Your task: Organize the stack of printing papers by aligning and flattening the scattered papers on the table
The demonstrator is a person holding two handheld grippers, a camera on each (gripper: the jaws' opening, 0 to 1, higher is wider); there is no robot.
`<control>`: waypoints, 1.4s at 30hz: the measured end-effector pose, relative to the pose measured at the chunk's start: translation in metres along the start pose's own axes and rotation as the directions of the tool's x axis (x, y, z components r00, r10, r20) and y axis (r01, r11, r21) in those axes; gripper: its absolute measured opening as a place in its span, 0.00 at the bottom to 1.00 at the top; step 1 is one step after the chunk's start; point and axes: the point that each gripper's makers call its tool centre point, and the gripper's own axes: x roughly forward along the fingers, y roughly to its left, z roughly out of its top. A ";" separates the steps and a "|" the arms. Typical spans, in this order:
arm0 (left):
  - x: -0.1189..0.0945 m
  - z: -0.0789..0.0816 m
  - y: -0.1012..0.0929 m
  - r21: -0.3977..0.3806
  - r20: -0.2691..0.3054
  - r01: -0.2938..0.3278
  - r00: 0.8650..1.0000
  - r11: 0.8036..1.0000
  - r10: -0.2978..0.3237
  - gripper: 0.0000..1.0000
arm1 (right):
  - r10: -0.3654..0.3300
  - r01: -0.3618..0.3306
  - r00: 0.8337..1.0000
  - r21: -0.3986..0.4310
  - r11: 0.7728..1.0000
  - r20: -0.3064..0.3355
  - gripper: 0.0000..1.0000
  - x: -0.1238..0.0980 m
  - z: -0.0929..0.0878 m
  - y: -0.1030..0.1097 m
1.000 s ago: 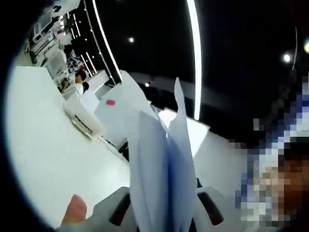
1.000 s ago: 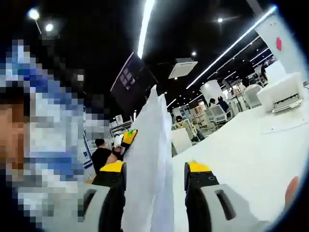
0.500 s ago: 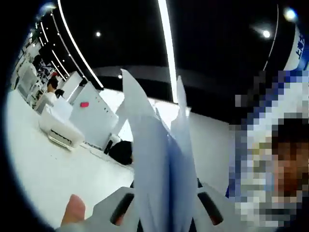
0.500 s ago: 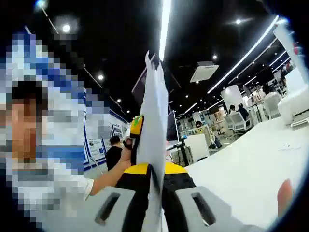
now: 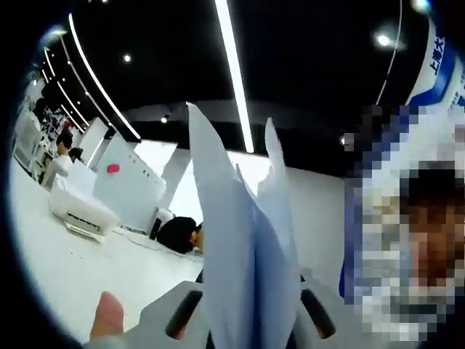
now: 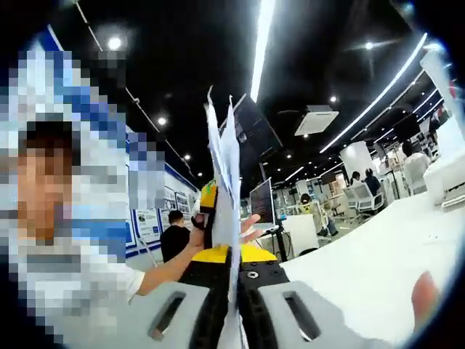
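Both grippers are clamped on the papers point(image 5: 243, 269): the left gripper point(image 5: 247, 331) and the right gripper point(image 6: 234, 305) hold them upright above the white tabletop point(image 6: 363, 269).

Both views tilted upward toward ceiling, close behind papers point(image 5: 243, 269).

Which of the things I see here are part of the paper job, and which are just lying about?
Part of the job:
- papers, held upright
- left gripper
- right gripper, jaws shut on the papers
- white table

Just lying about:
- white printer
- monitor
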 end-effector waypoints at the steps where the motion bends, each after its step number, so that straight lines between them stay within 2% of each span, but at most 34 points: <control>1: 0.000 0.000 -0.002 0.000 -0.006 0.010 1.000 1.000 -0.010 0.06 | 0.009 -0.009 1.000 0.004 1.000 0.002 0.00 0.000 0.000 0.002; 2: -0.001 0.001 -0.005 0.008 -0.008 0.022 1.000 1.000 -0.022 0.06 | 0.021 -0.021 1.000 -0.003 1.000 0.008 0.00 0.000 0.001 0.005; 3: -0.001 0.003 -0.005 0.024 -0.005 0.020 1.000 1.000 -0.020 0.06 | 0.022 -0.021 0.999 -0.041 0.999 0.034 0.09 0.000 0.005 0.004; 4: -0.002 0.004 -0.006 0.036 -0.005 0.027 1.000 0.999 -0.027 0.06 | -0.022 0.026 0.998 -0.073 0.997 0.052 0.20 -0.002 0.007 -0.004; 5: -0.002 0.003 -0.009 0.039 -0.006 0.039 0.999 0.998 -0.039 0.06 | -0.030 0.035 0.998 -0.084 0.996 0.057 0.28 -0.003 0.007 -0.005; 7: -0.002 0.004 -0.010 0.038 -0.003 0.041 0.999 0.998 -0.041 0.06 | -0.007 0.013 0.998 -0.111 0.994 0.055 0.35 -0.006 0.004 0.000; 8: -0.002 0.003 -0.012 0.041 -0.007 0.053 0.999 0.998 -0.053 0.06 | -0.014 0.020 0.999 -0.133 0.991 0.043 0.43 -0.006 0.002 0.001; 10: -0.003 0.002 -0.021 0.055 -0.016 0.102 0.995 0.993 -0.102 0.06 | -0.058 0.054 0.998 -0.182 0.982 -0.014 0.68 -0.005 -0.008 -0.005; 12: -0.005 0.005 -0.025 0.063 -0.014 0.121 0.993 0.991 -0.120 0.06 | -0.113 0.098 0.991 -0.203 0.974 -0.067 0.84 -0.007 -0.017 -0.014; 13: -0.006 0.004 -0.031 0.084 -0.019 0.153 0.988 0.985 -0.152 0.06 | -0.102 0.083 0.991 -0.200 0.976 -0.086 0.82 -0.007 -0.021 -0.012; 16: -0.006 0.000 -0.039 0.073 -0.032 0.191 0.981 0.979 -0.189 0.06 | -0.047 0.029 0.994 -0.189 0.981 -0.095 0.70 -0.003 -0.023 0.000; 18: -0.003 -0.005 -0.042 0.055 -0.043 0.198 0.980 0.979 -0.196 0.06 | -0.013 -0.007 0.996 -0.223 0.975 -0.089 0.70 0.005 -0.022 0.008; 20: -0.003 -0.007 -0.046 0.048 -0.053 0.226 0.973 0.973 -0.224 0.06 | -0.005 -0.022 0.993 -0.234 0.972 -0.115 0.68 0.010 -0.025 0.010; 24: -0.007 -0.003 -0.051 0.078 -0.065 0.225 0.973 0.971 -0.220 0.06 | 0.001 -0.068 0.972 -0.272 0.960 -0.237 0.63 0.005 -0.039 0.016; 26: -0.013 0.004 -0.053 0.093 -0.062 0.238 0.971 0.967 -0.233 0.06 | -0.011 -0.064 0.969 -0.293 0.954 -0.246 0.65 -0.005 -0.038 0.020; 28: -0.019 0.007 -0.054 0.116 -0.063 0.239 0.970 0.964 -0.233 0.06 | -0.059 -0.032 0.962 -0.324 0.946 -0.268 0.66 -0.020 -0.037 0.017; 29: -0.021 0.007 -0.053 0.125 -0.063 0.229 0.973 0.965 -0.223 0.06 | -0.087 -0.007 0.959 -0.329 0.944 -0.268 0.66 -0.025 -0.035 0.015; 34: -0.020 0.004 -0.047 0.114 -0.058 0.223 0.974 0.968 -0.218 0.06 | -0.109 0.048 0.972 -0.277 0.960 -0.208 0.64 -0.022 -0.021 0.021; 37: -0.017 -0.001 -0.055 0.091 -0.054 0.263 0.964 0.960 -0.259 0.06 | -0.089 0.041 0.979 -0.252 0.967 -0.185 0.63 -0.011 -0.018 0.021; 40: -0.014 -0.005 -0.057 0.079 -0.075 0.269 0.962 0.960 -0.263 0.06 | -0.055 0.007 0.979 -0.235 0.972 -0.196 0.61 -0.002 -0.020 0.024; 41: -0.014 -0.008 -0.053 0.090 -0.100 0.250 0.965 0.964 -0.241 0.06 | -0.048 -0.004 0.975 -0.234 0.972 -0.216 0.56 -0.002 -0.018 0.027; 42: -0.013 -0.008 -0.050 0.130 -0.113 0.225 0.971 0.966 -0.212 0.06 | -0.031 -0.016 0.978 -0.224 0.974 -0.205 0.52 -0.003 -0.013 0.032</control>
